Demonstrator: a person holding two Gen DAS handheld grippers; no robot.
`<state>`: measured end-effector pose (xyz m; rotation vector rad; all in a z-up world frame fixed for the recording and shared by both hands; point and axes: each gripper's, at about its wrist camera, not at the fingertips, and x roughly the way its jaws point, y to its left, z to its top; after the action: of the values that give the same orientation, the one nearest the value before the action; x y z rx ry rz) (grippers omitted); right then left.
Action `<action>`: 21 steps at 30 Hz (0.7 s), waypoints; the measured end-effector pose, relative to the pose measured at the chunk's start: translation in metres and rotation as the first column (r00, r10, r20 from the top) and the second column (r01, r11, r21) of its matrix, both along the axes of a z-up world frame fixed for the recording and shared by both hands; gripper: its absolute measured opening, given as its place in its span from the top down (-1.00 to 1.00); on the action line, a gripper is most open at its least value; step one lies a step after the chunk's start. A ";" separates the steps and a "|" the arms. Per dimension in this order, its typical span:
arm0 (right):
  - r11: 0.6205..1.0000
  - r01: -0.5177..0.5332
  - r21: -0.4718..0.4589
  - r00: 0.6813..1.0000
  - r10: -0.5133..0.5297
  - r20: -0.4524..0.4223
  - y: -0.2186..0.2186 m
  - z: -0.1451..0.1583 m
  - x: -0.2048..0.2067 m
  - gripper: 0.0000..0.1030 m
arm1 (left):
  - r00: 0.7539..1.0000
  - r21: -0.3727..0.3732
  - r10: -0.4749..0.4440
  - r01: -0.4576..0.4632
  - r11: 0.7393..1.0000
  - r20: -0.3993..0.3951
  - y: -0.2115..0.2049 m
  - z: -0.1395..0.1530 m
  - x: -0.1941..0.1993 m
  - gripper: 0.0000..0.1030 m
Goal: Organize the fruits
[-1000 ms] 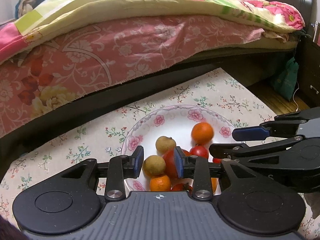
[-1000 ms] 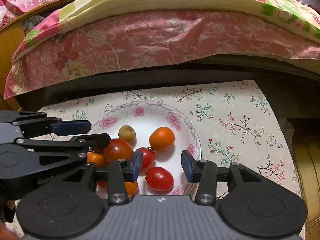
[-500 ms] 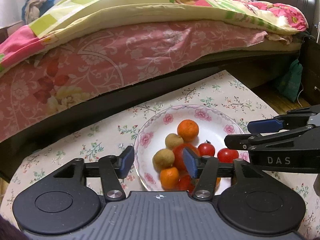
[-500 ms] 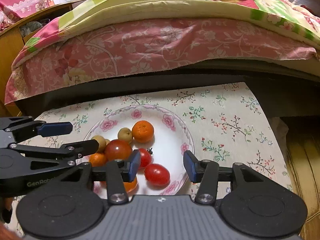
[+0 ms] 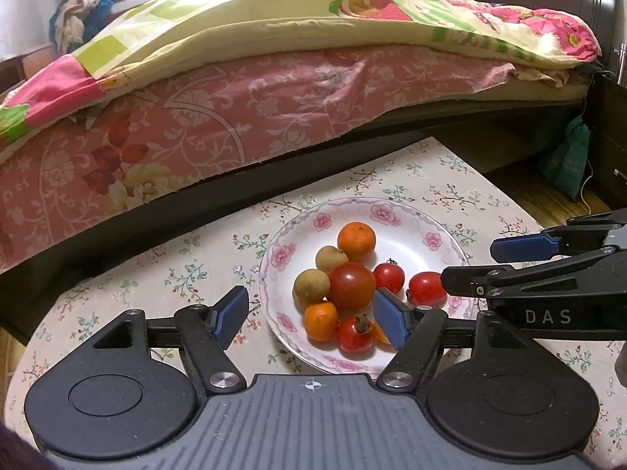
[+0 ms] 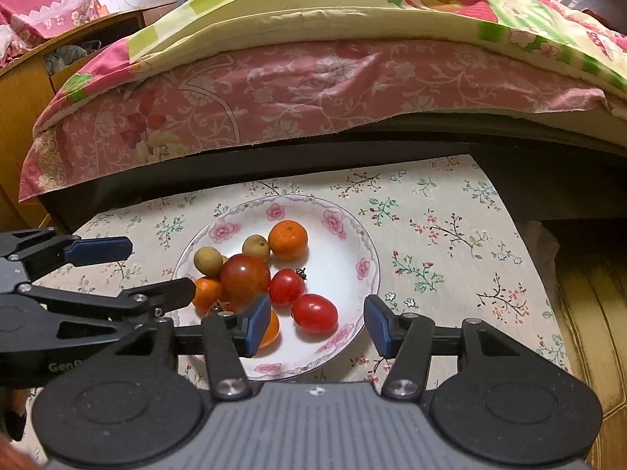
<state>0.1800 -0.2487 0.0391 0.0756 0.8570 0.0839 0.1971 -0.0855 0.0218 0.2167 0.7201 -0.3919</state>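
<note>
A white floral plate sits on the flowered tablecloth and holds the fruit. On it lie a large dark red tomato, small red tomatoes, oranges and brownish round fruits. My left gripper stands open above the plate's near left side, nothing between its fingers. My right gripper is open too, above the plate's near right rim. Each gripper shows at the side of the other's view.
The small table's cloth ends close to a bed with a pink sheet and quilt behind it. A green bag hangs at the right. A wooden cabinet stands at the left, wooden floor at the right.
Both grippers have pulled back and risen from the plate. The left gripper has opened wider. The fruit has stayed in place on the plate.
</note>
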 end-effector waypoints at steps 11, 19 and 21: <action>1.000 0.002 -0.007 1.000 -0.002 -0.004 0.000 -0.001 0.000 -0.01 | 1.000 0.011 0.008 -0.008 1.000 -0.003 -0.001 -0.002 -0.001 -0.52; 1.000 0.001 -0.011 1.000 -0.001 -0.010 -0.001 -0.004 0.001 -0.01 | 1.000 0.020 0.020 -0.019 1.000 -0.005 -0.002 -0.005 0.000 -0.54; 1.000 0.002 -0.012 1.000 -0.002 -0.011 -0.001 -0.004 0.002 -0.02 | 1.000 0.022 0.020 -0.020 1.000 -0.006 -0.002 -0.005 0.000 -0.54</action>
<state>0.1818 -0.2495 0.0346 0.0655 0.8681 0.0764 0.1974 -0.0874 0.0164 0.2285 0.7319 -0.3658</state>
